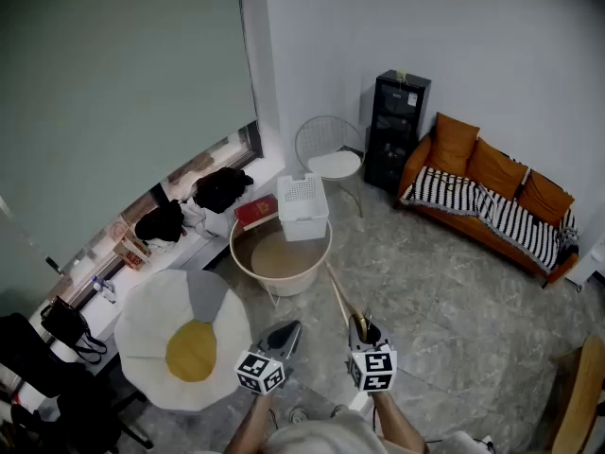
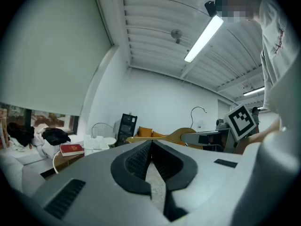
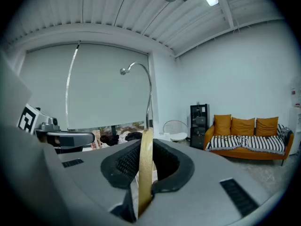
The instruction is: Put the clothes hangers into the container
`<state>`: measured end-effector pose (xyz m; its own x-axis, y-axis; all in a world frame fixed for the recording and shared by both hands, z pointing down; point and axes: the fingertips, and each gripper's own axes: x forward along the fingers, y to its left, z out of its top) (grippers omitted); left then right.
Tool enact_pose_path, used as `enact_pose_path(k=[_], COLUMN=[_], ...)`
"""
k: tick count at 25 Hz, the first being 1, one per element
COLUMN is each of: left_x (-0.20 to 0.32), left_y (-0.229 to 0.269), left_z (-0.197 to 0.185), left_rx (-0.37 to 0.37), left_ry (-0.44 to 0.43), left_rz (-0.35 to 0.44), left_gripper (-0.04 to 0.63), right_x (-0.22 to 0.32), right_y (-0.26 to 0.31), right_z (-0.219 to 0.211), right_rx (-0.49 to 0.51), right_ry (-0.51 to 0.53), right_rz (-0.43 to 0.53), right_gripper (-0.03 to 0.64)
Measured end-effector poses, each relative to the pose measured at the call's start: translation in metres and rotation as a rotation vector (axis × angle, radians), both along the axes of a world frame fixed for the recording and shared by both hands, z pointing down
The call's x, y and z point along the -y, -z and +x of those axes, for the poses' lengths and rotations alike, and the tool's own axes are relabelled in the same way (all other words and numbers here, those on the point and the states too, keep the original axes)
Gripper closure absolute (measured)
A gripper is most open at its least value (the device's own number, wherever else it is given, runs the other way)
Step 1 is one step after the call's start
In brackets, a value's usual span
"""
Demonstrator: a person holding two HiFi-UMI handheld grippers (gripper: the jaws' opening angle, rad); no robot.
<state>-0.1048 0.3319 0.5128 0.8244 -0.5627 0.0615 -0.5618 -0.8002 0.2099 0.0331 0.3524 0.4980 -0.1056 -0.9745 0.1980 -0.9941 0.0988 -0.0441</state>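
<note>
A wooden clothes hanger [image 1: 338, 296] with a metal hook [image 3: 141, 76] is clamped upright between the pads of my right gripper [image 1: 361, 327], which is shut on it. In the right gripper view the hanger's wooden body [image 3: 146, 168] fills the gap between the jaws. My left gripper [image 1: 286, 332] hovers beside it, to the left, shut with nothing held [image 2: 151, 147]. From the left gripper view the hanger [image 2: 160, 136] crosses sideways in front. A round beige tub [image 1: 248, 253] stands on the floor ahead of both grippers, and a white basket [image 1: 302, 206] rests on its far rim.
An egg-shaped white and yellow cushion [image 1: 184, 343] lies to the left of the grippers. A wire chair [image 1: 331, 154], a black cabinet [image 1: 397, 130] and an orange sofa [image 1: 492, 201] stand along the far wall. Dark clothes [image 1: 222, 187] and a red book [image 1: 255, 211] lie on the window ledge.
</note>
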Motion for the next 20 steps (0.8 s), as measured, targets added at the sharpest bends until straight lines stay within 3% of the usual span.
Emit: enact_pose_path(k=[20], left_x=[0.0074], left_y=[-0.0005], left_z=[-0.0006], left_rx=[0.018], left_ry=[0.013], left_rz=[-0.002], left_gripper=[0.566], right_x=[0.007], right_y=[0.0007], right_z=[-0.0008], right_rx=[0.022], right_ry=[0.015], right_rz=[0.004], right_gripper=[0.543])
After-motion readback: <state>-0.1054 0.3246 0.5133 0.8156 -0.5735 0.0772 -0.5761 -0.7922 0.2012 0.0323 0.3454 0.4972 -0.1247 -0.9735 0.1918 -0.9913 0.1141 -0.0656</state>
